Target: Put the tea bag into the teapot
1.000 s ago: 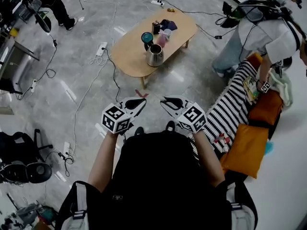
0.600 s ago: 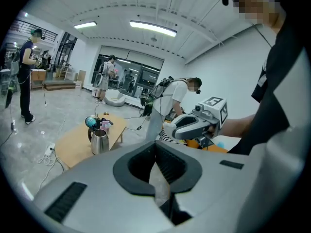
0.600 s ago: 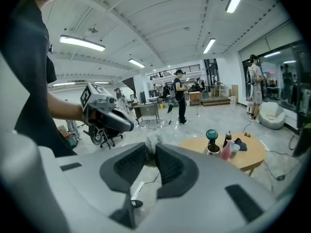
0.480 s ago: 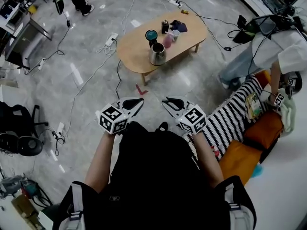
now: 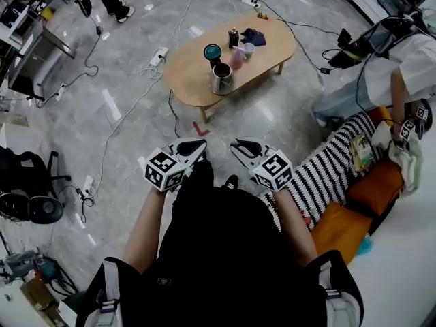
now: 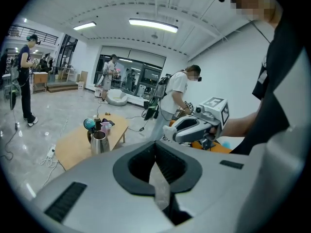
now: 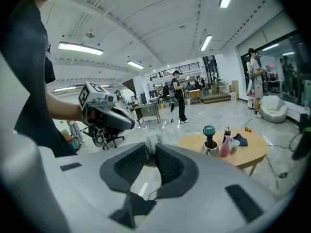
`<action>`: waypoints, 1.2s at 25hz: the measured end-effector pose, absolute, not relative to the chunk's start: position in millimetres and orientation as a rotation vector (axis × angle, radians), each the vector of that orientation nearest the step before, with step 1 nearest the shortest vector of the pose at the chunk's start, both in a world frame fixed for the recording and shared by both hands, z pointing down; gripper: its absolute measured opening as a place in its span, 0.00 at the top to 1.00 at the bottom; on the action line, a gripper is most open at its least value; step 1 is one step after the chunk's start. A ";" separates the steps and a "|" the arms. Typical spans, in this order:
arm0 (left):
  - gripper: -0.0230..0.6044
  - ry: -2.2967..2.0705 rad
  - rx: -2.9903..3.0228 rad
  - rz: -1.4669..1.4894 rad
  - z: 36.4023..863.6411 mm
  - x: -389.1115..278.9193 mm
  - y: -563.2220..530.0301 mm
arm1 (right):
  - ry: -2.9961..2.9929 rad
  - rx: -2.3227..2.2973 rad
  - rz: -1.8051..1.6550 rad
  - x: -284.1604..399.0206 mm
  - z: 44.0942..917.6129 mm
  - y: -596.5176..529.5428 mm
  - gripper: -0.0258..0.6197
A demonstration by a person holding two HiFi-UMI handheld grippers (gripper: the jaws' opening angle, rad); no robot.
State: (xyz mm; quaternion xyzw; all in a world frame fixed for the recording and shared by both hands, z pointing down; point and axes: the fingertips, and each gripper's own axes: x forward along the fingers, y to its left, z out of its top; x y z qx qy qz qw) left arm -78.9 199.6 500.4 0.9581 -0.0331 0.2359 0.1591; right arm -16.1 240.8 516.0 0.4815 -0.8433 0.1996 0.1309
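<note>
A steel teapot (image 5: 221,78) stands lid-off on a low wooden table (image 5: 191,67) several steps ahead; it also shows as the teapot (image 6: 98,142) in the left gripper view and the teapot (image 7: 210,148) in the right gripper view. Both grippers are held at waist height, far from the table. My right gripper (image 5: 234,143) has its jaws nearly together, and a small pale, blurred tea bag (image 7: 151,141) is pinched at their tips. My left gripper (image 5: 202,144) has its tips touching, with nothing seen between them (image 6: 155,143).
By the teapot are a teal lid (image 5: 212,51), a pink bottle (image 5: 237,58), a cup and a dark cloth. Cables (image 5: 170,107) and a power strip (image 5: 160,54) cross the floor. A person in white (image 5: 402,60) bends over a striped sofa (image 5: 327,159) with orange cushions.
Both grippers keep the same pose and spacing. The floor and table have shifted in the head view, and a foot now shows between the grippers. The person in white has moved right.
</note>
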 end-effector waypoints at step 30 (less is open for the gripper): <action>0.95 0.338 2.694 0.686 524.3 -34.6 16.1 | -2.167 1.658 0.709 4.5 536.0 53.9 0.84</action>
